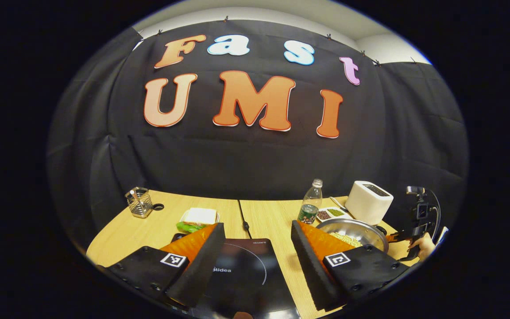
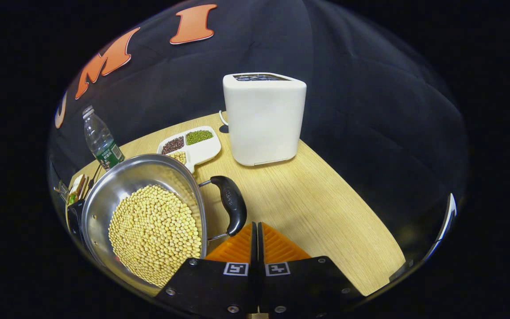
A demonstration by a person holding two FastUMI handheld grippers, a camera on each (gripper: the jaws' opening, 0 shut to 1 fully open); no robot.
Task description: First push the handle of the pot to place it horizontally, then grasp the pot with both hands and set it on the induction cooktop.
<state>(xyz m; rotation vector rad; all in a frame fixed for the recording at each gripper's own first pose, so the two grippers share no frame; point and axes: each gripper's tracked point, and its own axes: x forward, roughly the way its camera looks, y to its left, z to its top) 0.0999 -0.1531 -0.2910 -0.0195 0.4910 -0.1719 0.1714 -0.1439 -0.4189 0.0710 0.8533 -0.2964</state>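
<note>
Pot (image 2: 148, 217) not yet on cooktop (image 1: 241, 274). Right gripper (image 2: 257, 230), fingers closed together, sits at handle (image 2: 233, 204); left gripper (image 1: 255, 252) gapes wide, empty.

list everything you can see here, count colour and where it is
pot: 1, steel, right part of table, full of soybeans
pot handle: 1, black, just ahead of right tool's tips
induction cooktop: 1, black, near edge under left tool
toaster: 1, white, back right
divided dish: 1, white, beans in three compartments, between pot and toaster
water bottle: 1, clear, behind pot
wire holder: 1, metal, back left
sandwich plate: 1, white, behind cooktop
table: light wood
left tool: open
right tool: shut, gripping nothing
hand: holding right tool
</note>
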